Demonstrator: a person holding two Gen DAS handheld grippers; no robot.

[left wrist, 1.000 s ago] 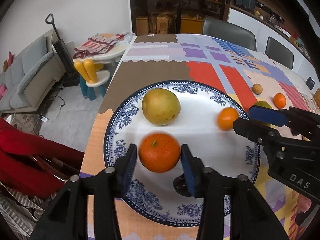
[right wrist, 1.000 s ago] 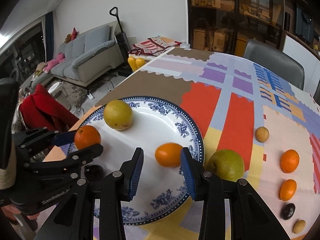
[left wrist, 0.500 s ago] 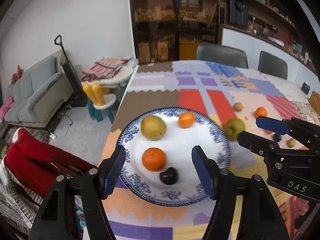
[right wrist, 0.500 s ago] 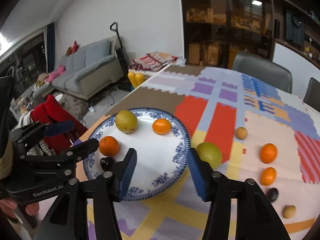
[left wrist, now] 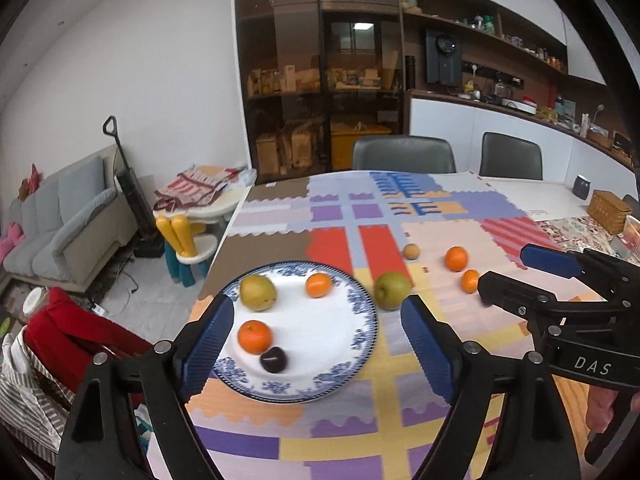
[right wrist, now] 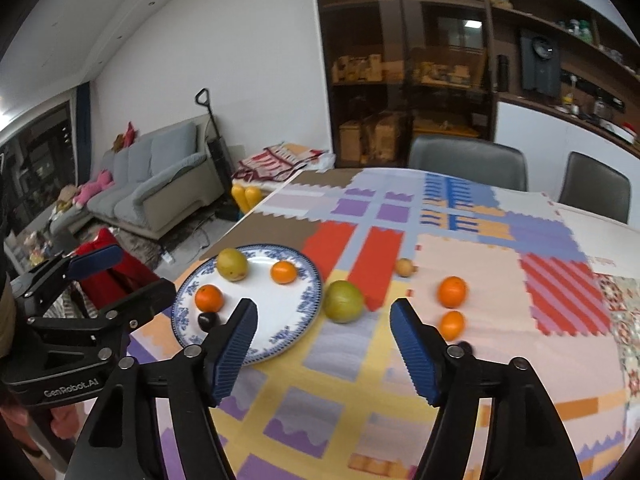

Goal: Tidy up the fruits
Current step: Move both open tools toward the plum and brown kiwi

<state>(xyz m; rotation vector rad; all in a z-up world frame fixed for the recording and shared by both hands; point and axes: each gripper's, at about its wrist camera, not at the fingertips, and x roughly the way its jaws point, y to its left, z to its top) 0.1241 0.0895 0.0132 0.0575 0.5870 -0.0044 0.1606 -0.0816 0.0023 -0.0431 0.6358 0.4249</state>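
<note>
Both tools had drawn back from the plate, the left gripper and right gripper just opening wide and empty, so the green fruit at frame centre, just beside the plate, looked the sensible next grab.

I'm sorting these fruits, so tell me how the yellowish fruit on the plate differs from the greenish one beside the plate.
The yellowish fruit lies on the plate near its far rim; the greenish fruit sits on the tablecloth just off the plate's right edge. The yellowish fruit looks golden with brownish patches; the greenish fruit looks paler green and slightly bigger. Both are round, similar in size and untouched by either gripper.
</note>
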